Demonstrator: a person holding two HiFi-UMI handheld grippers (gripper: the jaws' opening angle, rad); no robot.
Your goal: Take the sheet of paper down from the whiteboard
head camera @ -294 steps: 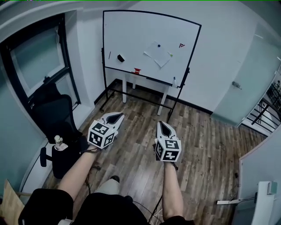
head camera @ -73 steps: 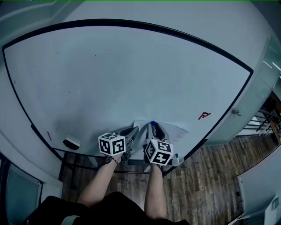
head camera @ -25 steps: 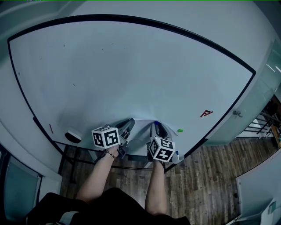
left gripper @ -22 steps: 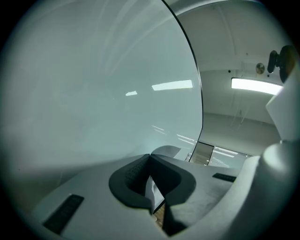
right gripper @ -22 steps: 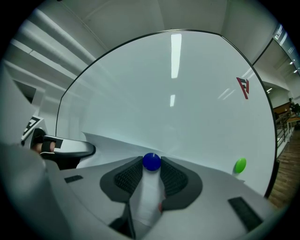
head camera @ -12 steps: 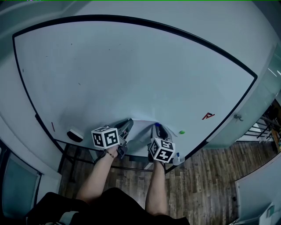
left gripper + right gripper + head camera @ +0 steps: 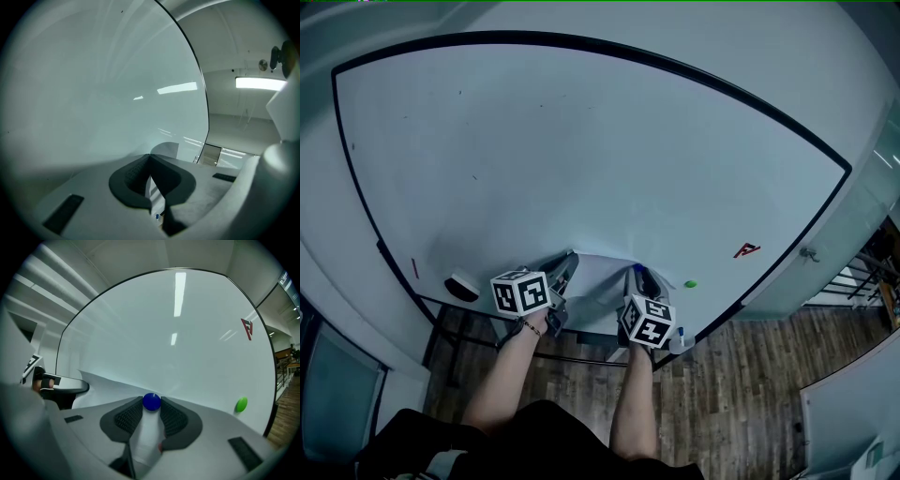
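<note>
1. Right gripper view: right gripper [image 7: 151, 411] has its jaws clamped on the blue magnet [image 7: 151, 401], which sits at the top edge of the sheet of paper [image 7: 108, 383].
2. Left gripper [image 7: 150, 161] has its jaws pressed together on a thin white strip. I read this as the sheet's edge.
3. Progress: both grasps look set, but the sheet is not yet off the whiteboard [image 7: 581, 141]. It lies low on the board, between the two grippers.
4. Left to do: pull the magnet off, then lift the sheet clear.
5. Materials:
   - Board is glossy and reflects the ceiling lights, with a thin black frame.
   - Paper is thin, matte and bowing off the surface.
   - Magnet is a small smooth dome.
   - Jaw pads are black and ribbed.
6. Green magnet [image 7: 241, 404] sits on bare board, apart from the sheet.
</note>
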